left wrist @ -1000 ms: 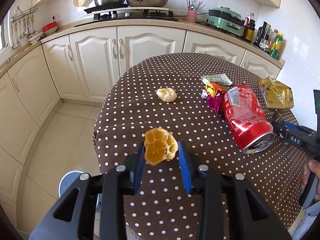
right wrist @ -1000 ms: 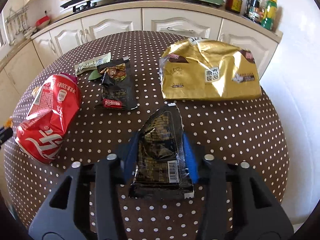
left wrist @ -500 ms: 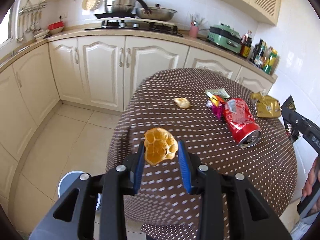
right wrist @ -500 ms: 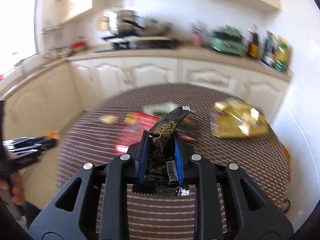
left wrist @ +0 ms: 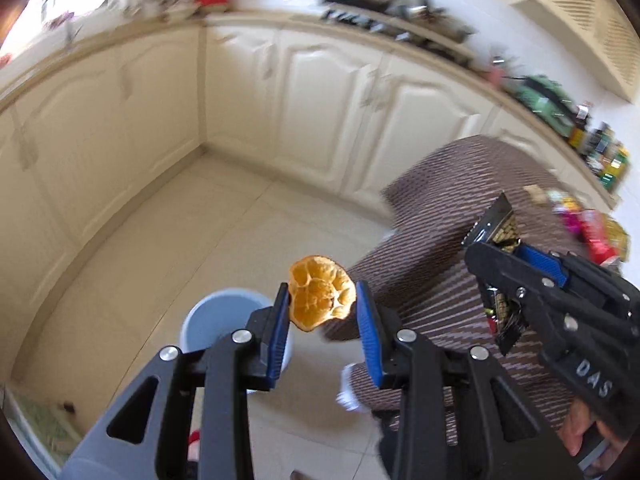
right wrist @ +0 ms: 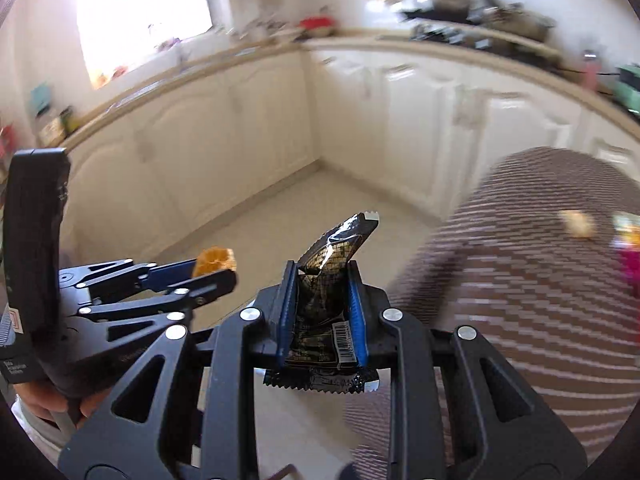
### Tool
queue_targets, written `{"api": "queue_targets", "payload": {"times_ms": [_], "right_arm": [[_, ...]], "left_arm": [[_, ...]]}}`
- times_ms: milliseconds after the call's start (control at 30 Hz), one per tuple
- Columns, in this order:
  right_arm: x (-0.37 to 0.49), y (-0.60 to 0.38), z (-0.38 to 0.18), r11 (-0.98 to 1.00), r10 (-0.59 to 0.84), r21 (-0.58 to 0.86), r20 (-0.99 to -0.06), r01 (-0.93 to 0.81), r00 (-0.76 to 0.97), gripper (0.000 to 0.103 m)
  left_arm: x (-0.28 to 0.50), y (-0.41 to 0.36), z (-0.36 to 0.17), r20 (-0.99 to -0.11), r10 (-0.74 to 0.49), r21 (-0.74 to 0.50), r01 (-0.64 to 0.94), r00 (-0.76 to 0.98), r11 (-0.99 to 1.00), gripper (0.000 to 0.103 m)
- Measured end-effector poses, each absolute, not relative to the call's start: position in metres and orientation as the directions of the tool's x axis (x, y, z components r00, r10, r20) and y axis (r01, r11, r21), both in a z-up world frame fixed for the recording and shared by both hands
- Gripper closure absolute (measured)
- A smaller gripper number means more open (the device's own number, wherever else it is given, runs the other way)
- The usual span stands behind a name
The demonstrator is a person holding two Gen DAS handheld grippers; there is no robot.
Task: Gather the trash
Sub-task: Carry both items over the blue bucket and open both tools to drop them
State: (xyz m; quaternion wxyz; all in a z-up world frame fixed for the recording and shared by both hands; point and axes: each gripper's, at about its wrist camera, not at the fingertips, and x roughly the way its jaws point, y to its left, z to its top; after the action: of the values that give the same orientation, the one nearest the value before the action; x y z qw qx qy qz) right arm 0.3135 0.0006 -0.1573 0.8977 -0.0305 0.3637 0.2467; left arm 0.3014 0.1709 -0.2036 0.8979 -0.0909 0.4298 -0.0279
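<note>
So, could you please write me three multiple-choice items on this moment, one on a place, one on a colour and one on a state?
1. Where is the bin?
A. On the table
B. On the floor, below the left gripper
C. On the counter

2. What colour is the peel in the left gripper?
A. Orange
B. Green
C. White

3. What is the state of the right gripper?
A. Open and empty
B. Shut on a can
C. Shut on the black wrapper

Key: 1 B, since the pale blue bin stands on the tiled floor behind the left fingers. 2 A, as the peel shows orange in both views. 3 C, because the black wrapper is pinched between its blue pads.
</note>
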Motion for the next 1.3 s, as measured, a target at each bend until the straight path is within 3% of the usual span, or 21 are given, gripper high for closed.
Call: {"api": "queue_targets", "payload": {"times_ms": [267, 467, 533, 633, 767, 1067, 1300], "right_arm": [[0.361, 0.096, -0.266, 0.845, 0.443, 0.206, -0.786, -0.494, 0.431, 0.079], [0.391, 0.124, -0.323, 0.865, 0.397, 0.204, -0.836, -0.459, 0.378, 0.079], [0.395, 0.126, -0.332, 0.869, 0.391, 0.201, -0.840, -0.452, 0.377, 0.079], [0.401, 0.126, -0.348, 0.877, 0.384, 0.212, -0.850, -0.432, 0.362, 0.079], [0.407, 0.133, -0.371, 0.881, 0.382, 0.231, -0.863, -0.413, 0.331, 0.079], [0.416, 0.151, -0.390, 0.881, 0.389, 0.254, -0.869, -0.400, 0.306, 0.077], [0.417, 0.166, -0.397, 0.879, 0.391, 0.256, -0.870, -0.402, 0.301, 0.073]], "left_arm": [[0.331, 0.268, -0.312, -0.886, -0.094, -0.218, -0.229, 0.454, 0.949, 0.071], [0.353, 0.288, -0.354, -0.881, -0.160, -0.300, -0.264, 0.445, 0.917, 0.070], [0.354, 0.291, -0.363, -0.865, -0.179, -0.331, -0.266, 0.469, 0.905, 0.067], [0.358, 0.302, -0.378, -0.859, -0.197, -0.366, -0.299, 0.472, 0.881, 0.047], [0.365, 0.308, -0.387, -0.867, -0.173, -0.351, -0.328, 0.466, 0.877, 0.041], [0.367, 0.326, -0.424, -0.942, -0.099, -0.237, -0.429, 0.320, 0.871, 0.040], [0.365, 0.331, -0.420, -0.941, -0.074, -0.219, -0.429, 0.329, 0.877, 0.040]]}}
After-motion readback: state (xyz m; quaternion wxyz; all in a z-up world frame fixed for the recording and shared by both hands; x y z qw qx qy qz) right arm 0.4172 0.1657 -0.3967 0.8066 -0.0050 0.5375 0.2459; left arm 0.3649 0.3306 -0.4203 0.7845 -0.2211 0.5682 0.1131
